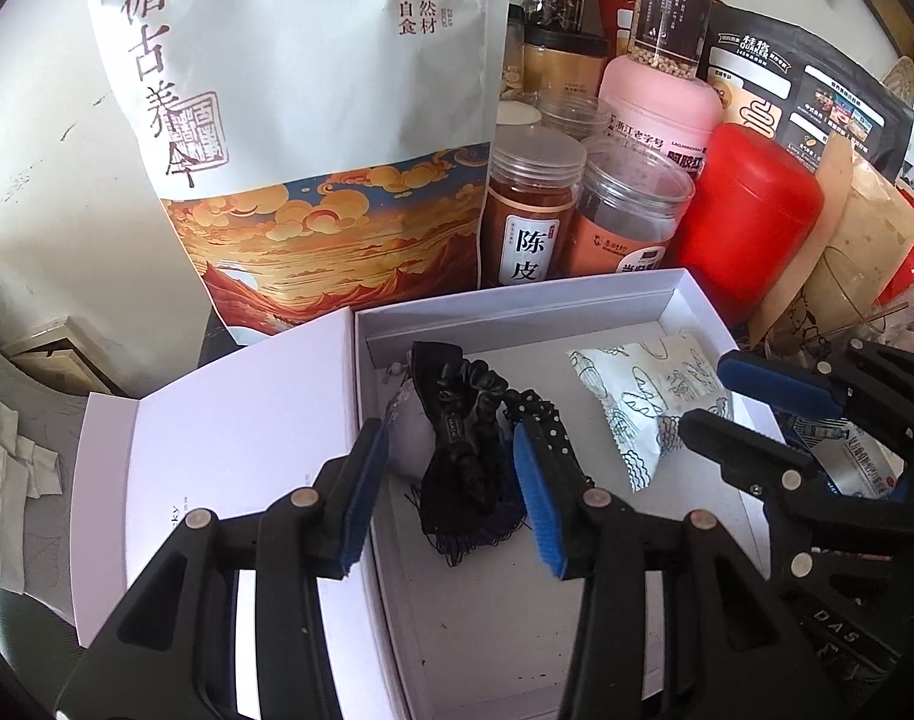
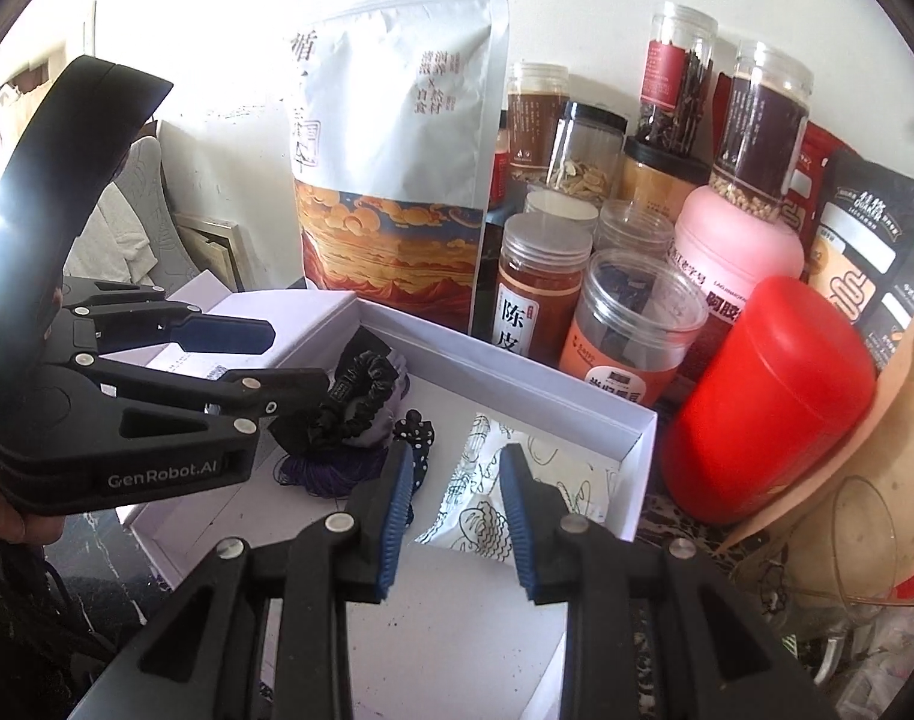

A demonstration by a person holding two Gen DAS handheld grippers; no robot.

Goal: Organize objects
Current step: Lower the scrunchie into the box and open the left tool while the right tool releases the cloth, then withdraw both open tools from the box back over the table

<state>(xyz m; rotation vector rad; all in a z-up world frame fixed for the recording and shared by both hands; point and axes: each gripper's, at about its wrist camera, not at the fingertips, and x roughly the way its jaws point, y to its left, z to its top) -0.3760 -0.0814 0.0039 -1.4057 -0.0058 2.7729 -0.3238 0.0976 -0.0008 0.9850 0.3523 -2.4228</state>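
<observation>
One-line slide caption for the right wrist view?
Right gripper with jaws open above a printed sachet in a white box, black scrunchie beside it.

Scrunchie [image 1: 457, 420] and sachet [image 1: 643, 402] (apart) in box [image 1: 517, 306].

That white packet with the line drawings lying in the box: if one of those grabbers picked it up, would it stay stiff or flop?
The printed packet looks puffy and crinkled, so it would probably flex and sag somewhat rather than stay flat. Its crimped, zigzag-cut end suggests thin film, likely light and a little slippery. Lying flat in the white box, it seems unlikely to roll.
</observation>
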